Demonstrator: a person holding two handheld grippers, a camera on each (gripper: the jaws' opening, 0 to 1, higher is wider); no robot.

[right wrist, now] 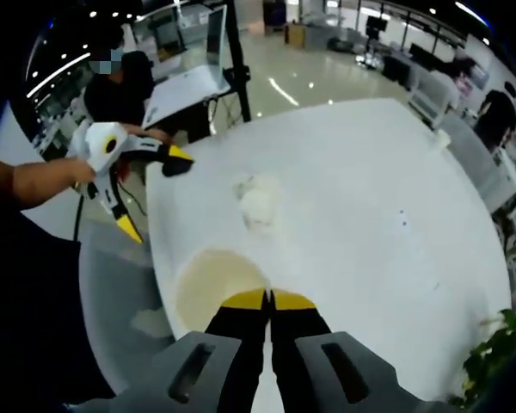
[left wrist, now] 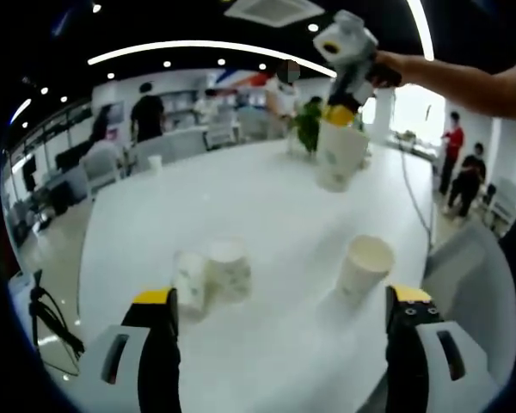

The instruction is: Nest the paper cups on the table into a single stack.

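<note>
Our right gripper [left wrist: 342,110] at upper right of the left gripper view pinches a paper cup [left wrist: 338,155] by its rim, lifted above the white table [left wrist: 267,215]. Left gripper [left wrist: 279,311] spread wide; single cup [left wrist: 364,268] lower right, two cups [left wrist: 211,275] lower left.

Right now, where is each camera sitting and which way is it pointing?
Left gripper view: rides the left gripper, low over the white table, facing three cups; its open jaws rise below, the right gripper lifts a cup ahead.
Right gripper view: rides the right gripper, high, looking down at the table; jaws shut on the held cup's rim; the left gripper and a forearm enter left.
Shared: table, cups, each other's gripper.
</note>
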